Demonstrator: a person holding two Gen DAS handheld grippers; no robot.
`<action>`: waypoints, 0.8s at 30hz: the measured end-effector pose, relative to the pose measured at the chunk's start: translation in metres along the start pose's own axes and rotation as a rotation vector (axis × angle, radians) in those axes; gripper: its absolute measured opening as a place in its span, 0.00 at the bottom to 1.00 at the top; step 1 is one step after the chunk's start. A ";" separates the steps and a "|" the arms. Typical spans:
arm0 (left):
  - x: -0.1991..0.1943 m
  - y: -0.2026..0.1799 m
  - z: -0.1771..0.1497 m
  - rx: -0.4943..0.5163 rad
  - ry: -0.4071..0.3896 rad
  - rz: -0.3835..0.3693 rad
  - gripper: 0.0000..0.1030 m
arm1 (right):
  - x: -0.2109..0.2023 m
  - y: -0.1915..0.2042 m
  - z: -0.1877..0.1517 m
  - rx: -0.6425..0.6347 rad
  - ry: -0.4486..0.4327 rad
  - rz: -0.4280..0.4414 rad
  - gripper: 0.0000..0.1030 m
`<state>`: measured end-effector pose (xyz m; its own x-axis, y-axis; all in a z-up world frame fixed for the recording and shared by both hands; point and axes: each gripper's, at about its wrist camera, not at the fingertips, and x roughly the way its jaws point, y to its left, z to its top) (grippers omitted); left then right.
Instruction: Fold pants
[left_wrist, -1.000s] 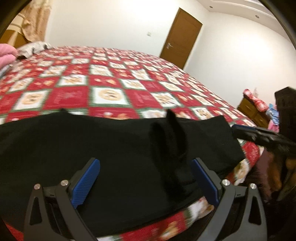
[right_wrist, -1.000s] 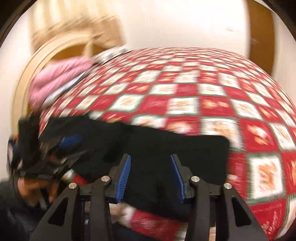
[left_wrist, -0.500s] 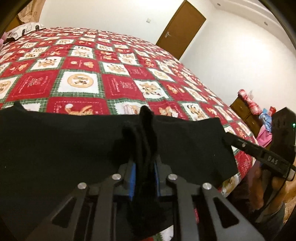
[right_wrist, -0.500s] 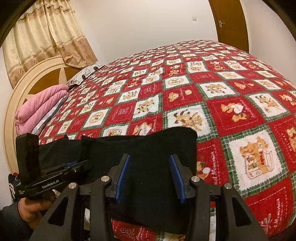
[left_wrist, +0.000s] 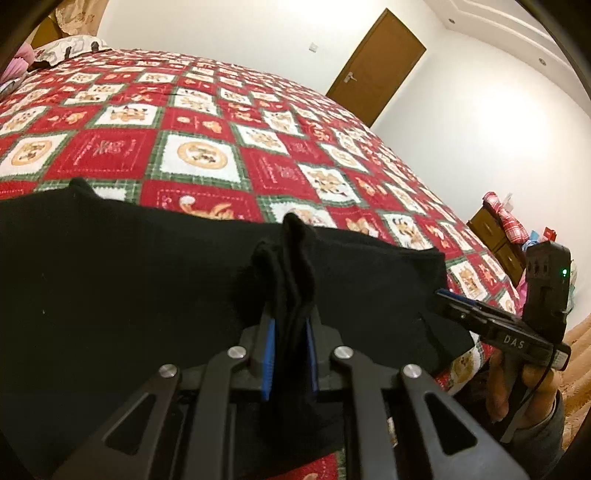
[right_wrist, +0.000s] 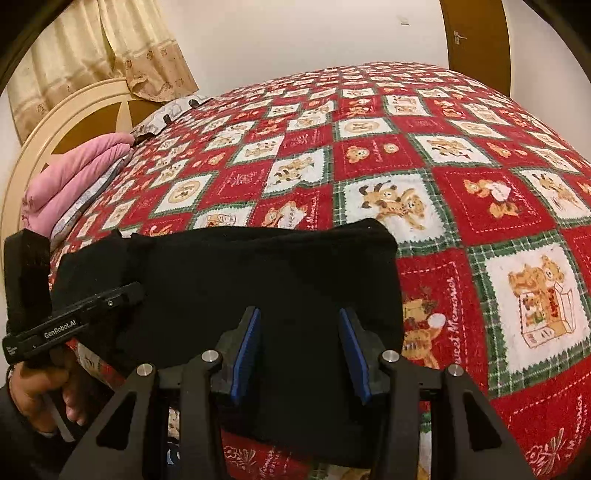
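Observation:
Black pants (left_wrist: 110, 280) lie flat along the near edge of the bed, also seen in the right wrist view (right_wrist: 266, 273). My left gripper (left_wrist: 290, 325) is shut on a bunched ridge of the pants' near edge, which sticks up between its blue pads. It shows from the side in the right wrist view (right_wrist: 129, 291). My right gripper (right_wrist: 299, 332) is open over the right end of the pants, its blue pads apart with fabric under them. It shows from the side in the left wrist view (left_wrist: 447, 297).
The bed has a red, white and green patchwork quilt (right_wrist: 461, 192). Pink folded bedding (right_wrist: 70, 181) and a cream headboard (right_wrist: 55, 125) stand at the left. A brown door (left_wrist: 373, 62) and a wooden dresser (left_wrist: 498, 240) with clutter are at the right.
My left gripper has closed on the bunched fabric and now holds it firmly. My right gripper stays open and has moved in over the right end of the pants.

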<state>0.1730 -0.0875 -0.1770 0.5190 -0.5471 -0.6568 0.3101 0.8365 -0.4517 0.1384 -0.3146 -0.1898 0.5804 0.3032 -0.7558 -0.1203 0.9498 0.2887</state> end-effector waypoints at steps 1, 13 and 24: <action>0.000 -0.001 0.000 0.010 0.007 0.004 0.19 | -0.003 -0.001 0.001 0.009 -0.015 0.014 0.45; -0.127 0.081 0.003 0.041 -0.188 0.289 0.73 | -0.038 0.028 0.004 -0.053 -0.181 0.051 0.50; -0.208 0.222 -0.021 -0.190 -0.246 0.505 0.73 | -0.017 0.066 -0.014 -0.181 -0.122 0.048 0.50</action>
<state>0.1171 0.2114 -0.1537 0.7415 -0.0409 -0.6697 -0.1590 0.9590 -0.2346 0.1095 -0.2557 -0.1664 0.6627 0.3469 -0.6637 -0.2861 0.9363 0.2037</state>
